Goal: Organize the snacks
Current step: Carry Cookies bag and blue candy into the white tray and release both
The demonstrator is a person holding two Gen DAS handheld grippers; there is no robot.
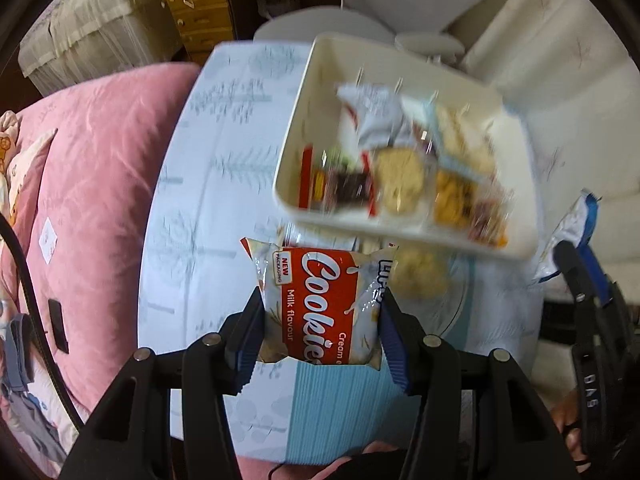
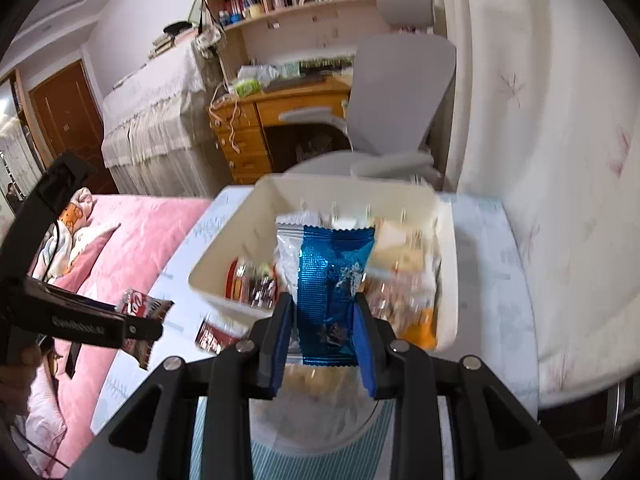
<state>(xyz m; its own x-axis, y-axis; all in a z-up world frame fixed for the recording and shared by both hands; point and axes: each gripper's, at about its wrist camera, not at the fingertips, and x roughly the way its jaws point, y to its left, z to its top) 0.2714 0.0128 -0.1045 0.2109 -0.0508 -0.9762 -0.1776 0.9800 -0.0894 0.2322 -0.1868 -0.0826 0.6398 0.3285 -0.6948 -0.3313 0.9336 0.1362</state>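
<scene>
My left gripper (image 1: 320,312) is shut on a red and white Cookies milk-flavour packet (image 1: 320,300), held above the table in front of the white bin (image 1: 400,232). The bin holds several snack packets. My right gripper (image 2: 324,320) is shut on a shiny blue snack packet (image 2: 332,280), held over the near rim of the white bin (image 2: 224,280). The left gripper with the cookie packet (image 2: 138,308) shows at the left in the right wrist view. The right gripper's blue packet (image 1: 576,220) shows at the right edge of the left wrist view.
The bin stands on a table with a pale blue patterned cloth (image 1: 208,184). A clear plate with a snack (image 1: 424,276) lies in front of the bin. A pink bed (image 1: 100,160) is to the left. A grey chair (image 2: 396,92) and wooden desk (image 2: 280,112) stand behind the table.
</scene>
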